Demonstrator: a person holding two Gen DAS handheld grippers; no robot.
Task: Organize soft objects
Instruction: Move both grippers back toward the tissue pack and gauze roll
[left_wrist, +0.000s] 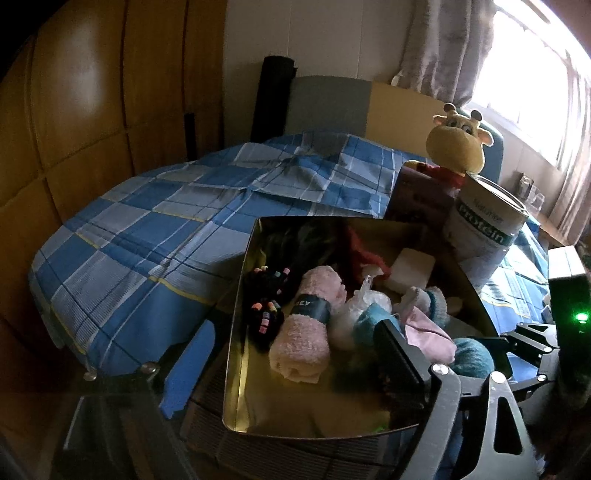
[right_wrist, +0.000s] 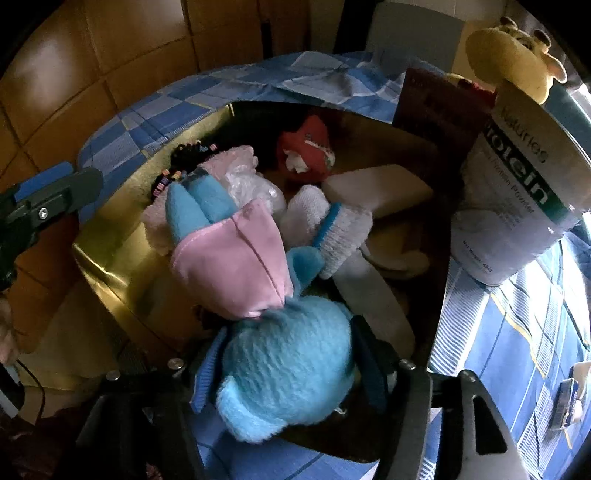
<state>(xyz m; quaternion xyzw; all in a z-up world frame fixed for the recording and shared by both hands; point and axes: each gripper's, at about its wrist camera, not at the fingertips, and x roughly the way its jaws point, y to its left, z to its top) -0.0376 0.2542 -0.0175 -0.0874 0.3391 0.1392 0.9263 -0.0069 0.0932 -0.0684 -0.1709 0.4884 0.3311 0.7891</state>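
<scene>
Fuzzy blue plush doll (right_wrist: 284, 354) between the parted right claw (right_wrist: 288, 373); left claw (left_wrist: 291, 354) apart over glossy gold box (left_wrist: 236, 354)

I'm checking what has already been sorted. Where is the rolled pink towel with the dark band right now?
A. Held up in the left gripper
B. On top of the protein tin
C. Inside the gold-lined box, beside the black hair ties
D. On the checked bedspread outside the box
C: the rolled pink towel lies inside the gold-lined box, next to the black hair ties.
</scene>
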